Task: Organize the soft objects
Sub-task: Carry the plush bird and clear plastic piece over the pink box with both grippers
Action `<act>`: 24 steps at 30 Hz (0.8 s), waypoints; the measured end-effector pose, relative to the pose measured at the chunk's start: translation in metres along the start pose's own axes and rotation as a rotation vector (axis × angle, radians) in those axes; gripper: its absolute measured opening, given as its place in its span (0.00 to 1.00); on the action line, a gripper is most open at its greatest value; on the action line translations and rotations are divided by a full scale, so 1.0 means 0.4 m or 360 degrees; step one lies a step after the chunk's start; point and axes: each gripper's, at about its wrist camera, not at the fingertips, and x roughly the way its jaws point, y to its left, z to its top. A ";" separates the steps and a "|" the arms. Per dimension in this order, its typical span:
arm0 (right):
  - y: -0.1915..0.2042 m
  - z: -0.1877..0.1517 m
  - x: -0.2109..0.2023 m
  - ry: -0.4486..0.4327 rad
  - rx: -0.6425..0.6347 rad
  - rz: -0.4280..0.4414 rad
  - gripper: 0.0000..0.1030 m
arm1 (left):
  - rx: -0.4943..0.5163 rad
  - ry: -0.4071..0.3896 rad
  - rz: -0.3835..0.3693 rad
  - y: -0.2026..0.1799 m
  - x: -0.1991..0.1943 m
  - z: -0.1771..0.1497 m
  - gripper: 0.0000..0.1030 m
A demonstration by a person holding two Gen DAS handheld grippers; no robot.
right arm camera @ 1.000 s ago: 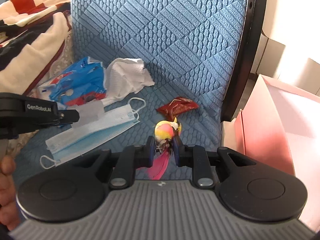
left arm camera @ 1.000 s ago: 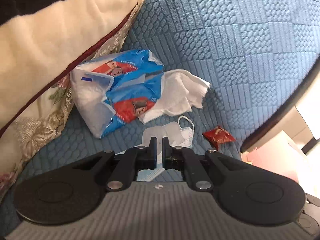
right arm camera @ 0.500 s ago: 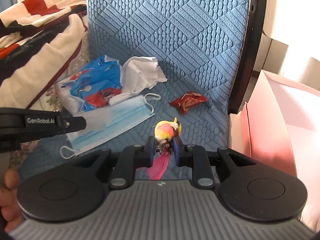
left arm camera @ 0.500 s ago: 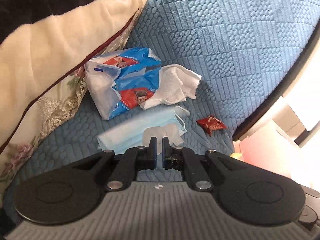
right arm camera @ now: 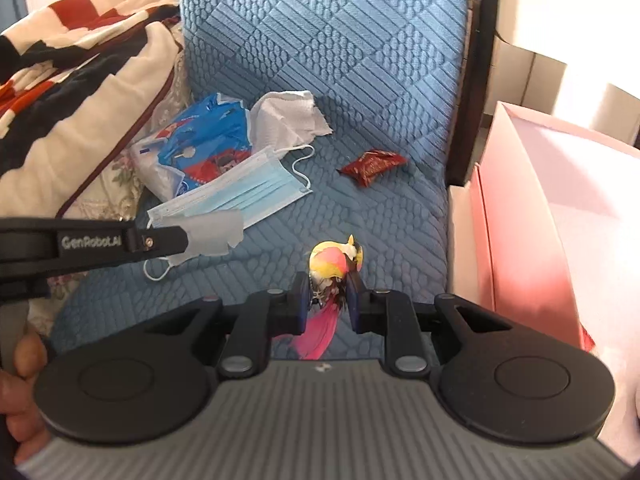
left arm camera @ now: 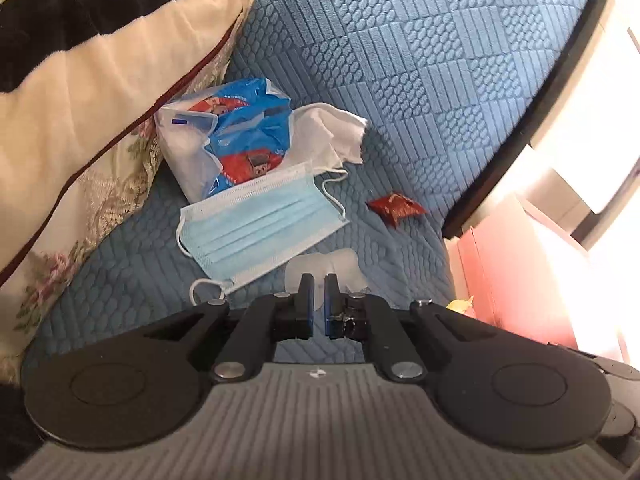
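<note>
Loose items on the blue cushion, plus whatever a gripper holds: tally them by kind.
Face mask: 1
Tissue pack: 1
Loose tissue: 1
Red snack packet: 1
Small plush toy, in right gripper: 1
Total: 5

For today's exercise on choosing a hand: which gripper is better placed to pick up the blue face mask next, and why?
Left. The left gripper is shut on nothing and sits just beside the face mask. The right gripper is already clamped on a small toy bird.

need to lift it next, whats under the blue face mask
The face mask lies mostly on the blue seat cushion; its upper edge overlaps the blue tissue pack. Anything else beneath it is covered.
</note>
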 end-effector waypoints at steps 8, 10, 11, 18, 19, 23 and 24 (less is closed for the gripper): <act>-0.036 -0.023 -0.075 -0.0018 0.0143 0.0021 0.22 | 0.0042 0.0025 -0.0055 -0.019 -0.041 -0.011 0.06; -0.043 -0.029 -0.085 -0.0009 0.0162 0.0030 0.22 | 0.0064 0.0042 -0.0074 -0.030 -0.041 -0.013 0.06; -0.046 -0.031 -0.090 -0.0010 0.0156 0.0025 0.22 | 0.0078 0.0051 -0.0067 -0.036 -0.040 -0.015 0.06; -0.070 -0.027 -0.129 -0.0024 0.0162 0.0030 0.22 | 0.0113 0.0091 -0.0090 -0.080 -0.062 -0.017 0.06; -0.076 -0.024 -0.136 -0.0033 0.0166 0.0041 0.22 | 0.0115 0.0089 -0.0097 -0.087 -0.068 -0.014 0.06; -0.098 -0.008 -0.147 -0.0044 0.0183 0.0063 0.22 | 0.0133 0.0093 -0.0132 -0.125 -0.089 0.011 0.06; -0.102 -0.002 -0.150 -0.0050 0.0181 0.0065 0.22 | 0.0137 0.0090 -0.0141 -0.135 -0.096 0.019 0.06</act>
